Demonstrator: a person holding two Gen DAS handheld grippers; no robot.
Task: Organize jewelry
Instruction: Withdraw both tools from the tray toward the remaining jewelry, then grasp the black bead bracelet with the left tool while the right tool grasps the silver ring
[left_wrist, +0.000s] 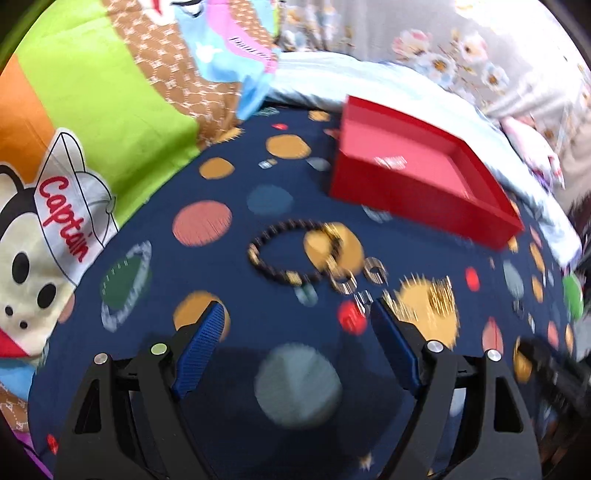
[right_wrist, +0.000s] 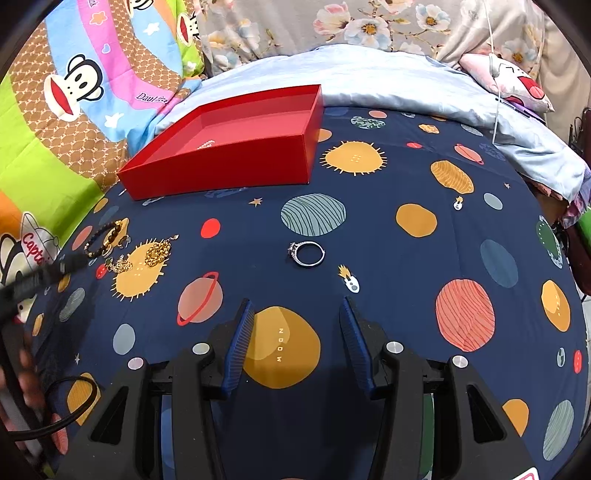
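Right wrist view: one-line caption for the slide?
Open right claw hovers above a silver ring on the planet-print sheet, with the empty red box behind.

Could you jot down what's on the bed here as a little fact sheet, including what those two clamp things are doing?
Surface: navy planet-print sheet
Container: red box, open, nothing visible inside
Silver ring: alone on the sheet, ahead of the right gripper
Beaded bracelet: beside the gold chain pieces
Left gripper: fingers apart, holding nothing, near the bracelet
Right gripper: fingers apart, holding nothing

Both wrist views downward; share red box (left_wrist: 424, 177).
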